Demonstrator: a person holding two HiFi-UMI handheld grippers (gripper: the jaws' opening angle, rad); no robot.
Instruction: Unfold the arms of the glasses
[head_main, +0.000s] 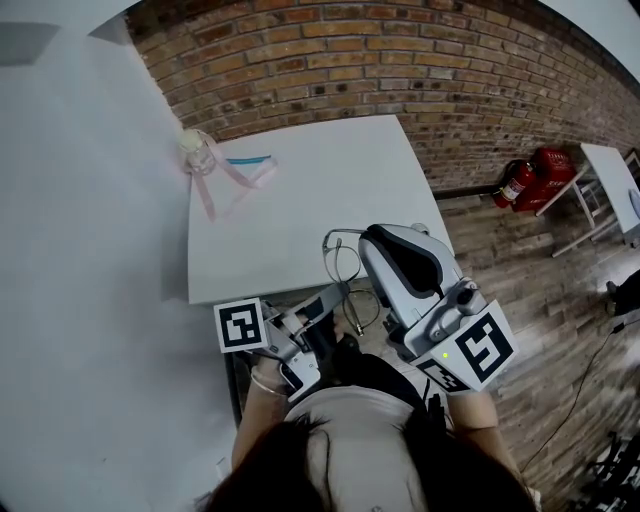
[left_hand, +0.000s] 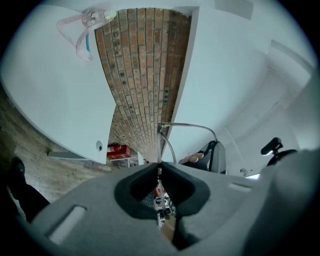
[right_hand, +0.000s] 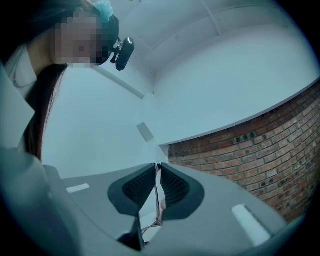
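Glasses (head_main: 343, 262), thin wire frame, are held up in the air between both grippers, just over the near edge of the white table (head_main: 300, 210). Left gripper (left_hand: 160, 166) has its jaws pinched together on a thin wire part of the frame; a curved wire runs up and to the right from the jaws. Right gripper (right_hand: 157, 169) has its jaws clamped on another thin wire of the glasses, which runs down between the pads. Far left on the table are a small clear bottle (head_main: 198, 152) with a pink ribbon (head_main: 235, 180) and a blue pen-like stick (head_main: 248, 159). A brick wall (head_main: 400, 60) stands behind, with red fire extinguishers (head_main: 515, 183) on the floor at right.
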